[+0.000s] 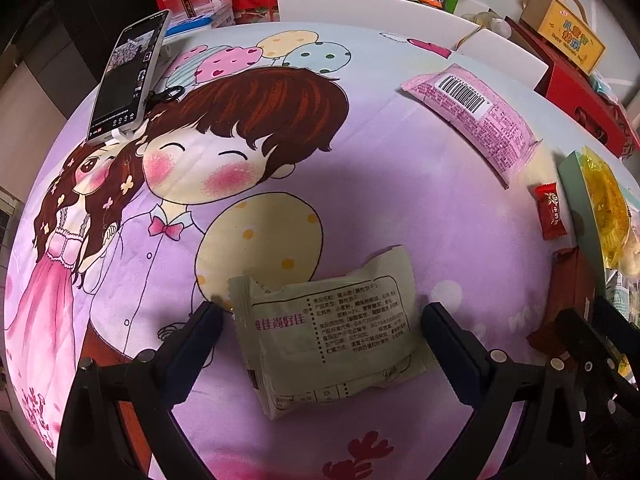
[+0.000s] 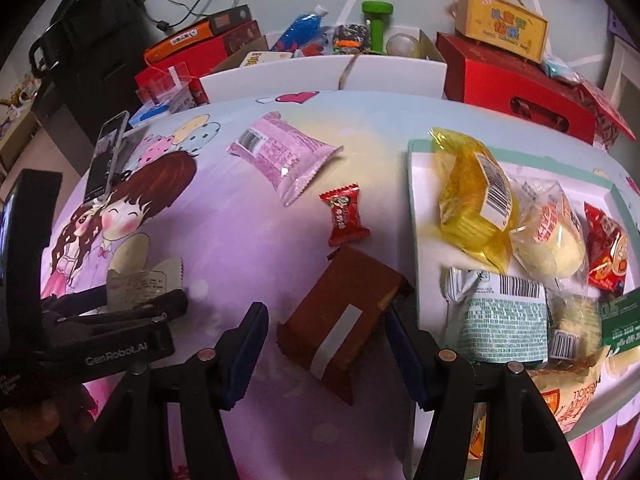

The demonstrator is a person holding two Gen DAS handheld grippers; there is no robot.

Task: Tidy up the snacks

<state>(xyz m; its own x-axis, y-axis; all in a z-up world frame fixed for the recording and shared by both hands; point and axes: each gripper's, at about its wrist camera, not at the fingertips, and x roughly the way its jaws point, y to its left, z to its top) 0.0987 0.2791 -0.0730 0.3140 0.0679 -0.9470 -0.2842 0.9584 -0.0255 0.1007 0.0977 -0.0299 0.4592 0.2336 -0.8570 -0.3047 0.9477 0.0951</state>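
A cartoon-printed purple sheet (image 1: 440, 208) covers the surface; red gift boxes (image 2: 516, 84) line its far edge.

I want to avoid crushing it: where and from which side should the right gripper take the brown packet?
Probably across the long sides of the brown packet, at its middle, coming down from above. It lies flat and free on the cloth, and the open right gripper already straddles it. Avoid the thin crimped ends.

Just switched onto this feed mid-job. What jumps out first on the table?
The loud cartoon-couple cloth covers the whole table. Each open gripper straddles a loose snack: the left gripper a pale green packet, the right gripper a brown packet. Right of it, a white tray is piled with wrapped snacks, a yellow bag on top.
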